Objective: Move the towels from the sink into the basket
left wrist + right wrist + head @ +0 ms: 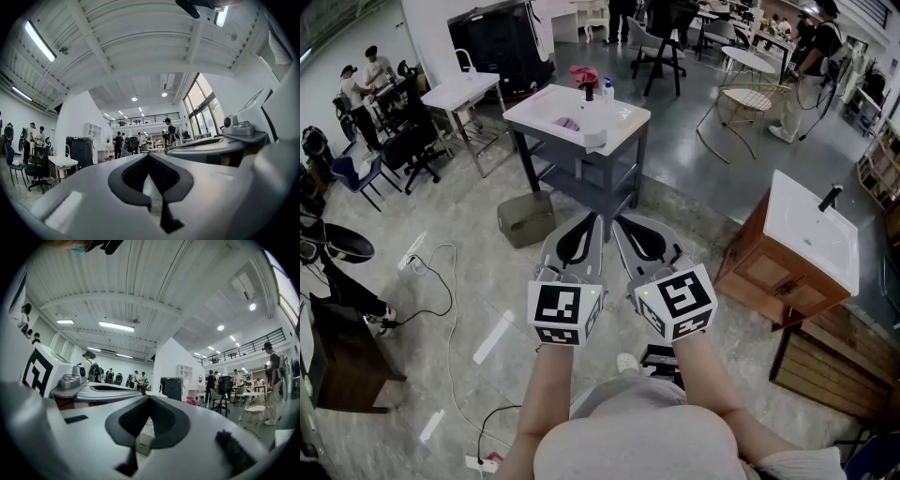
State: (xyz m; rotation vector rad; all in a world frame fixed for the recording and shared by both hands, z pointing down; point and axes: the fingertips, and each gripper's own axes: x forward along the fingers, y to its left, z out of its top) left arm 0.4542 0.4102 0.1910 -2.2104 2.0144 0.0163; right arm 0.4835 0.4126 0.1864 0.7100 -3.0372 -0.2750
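A white sink (619, 117) on a dark frame stands a few steps ahead in the head view. A small purple towel (567, 123) lies in its basin, and a pale cloth (594, 139) hangs at the front rim. The grey-green basket (526, 217) sits on the floor, left of the sink's legs. I hold both grippers side by side at waist height, pointing level toward the sink and well short of it. The left gripper (596, 217) (149, 155) is shut and empty. The right gripper (619, 221) (149, 397) is also shut with nothing in it.
A wooden vanity with a white basin (811, 239) stands to the right. A white table (461, 91) and office chairs are at the back left, near several people. A cable (441, 281) runs over the floor on the left. A wire chair (748, 103) is behind the sink.
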